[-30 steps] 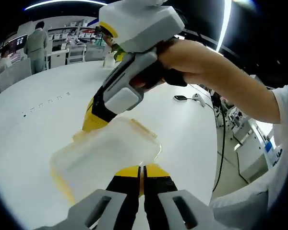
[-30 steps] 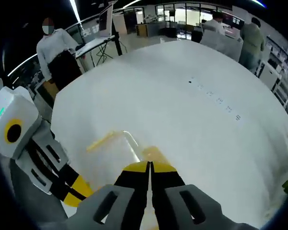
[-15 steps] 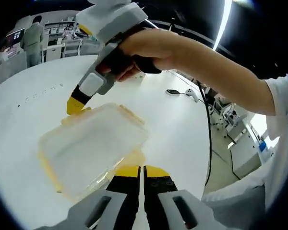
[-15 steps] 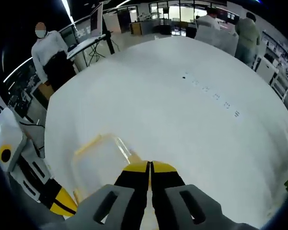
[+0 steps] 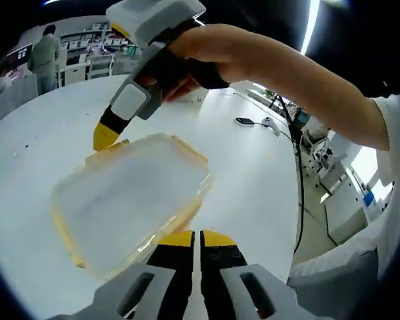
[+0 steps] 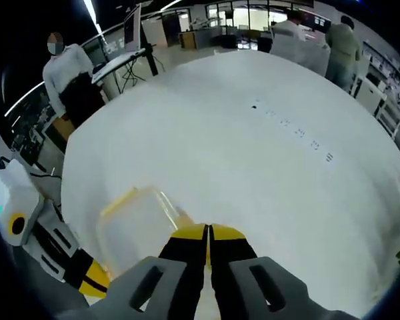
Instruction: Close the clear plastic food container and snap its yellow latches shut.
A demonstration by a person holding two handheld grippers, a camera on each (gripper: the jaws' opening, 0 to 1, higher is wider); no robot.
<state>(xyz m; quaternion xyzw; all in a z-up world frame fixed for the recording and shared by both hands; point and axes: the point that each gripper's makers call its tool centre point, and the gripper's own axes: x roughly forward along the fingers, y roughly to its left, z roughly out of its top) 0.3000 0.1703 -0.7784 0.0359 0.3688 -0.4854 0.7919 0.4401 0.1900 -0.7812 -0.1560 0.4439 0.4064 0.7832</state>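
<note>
- Left gripper view: rides low behind its own jaws, close over the white table (image 5: 253,180); faces across the clear container (image 5: 130,200) toward the right gripper (image 5: 107,138) and the hand (image 5: 207,57) gripping it.
- Right gripper view: set higher, looking down along its own jaws over the table (image 6: 253,173) toward a far room with people.
- Shared ground: container (image 6: 135,223), tabletop, and the left gripper (image 6: 93,280) at the right view's lower left.

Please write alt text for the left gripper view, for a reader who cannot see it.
A clear plastic container with yellow latches lies lid-down-closed on a white table, between two shut claws: the left claw at its near edge and the right claw, held in a person's hand, at its far edge.
</note>
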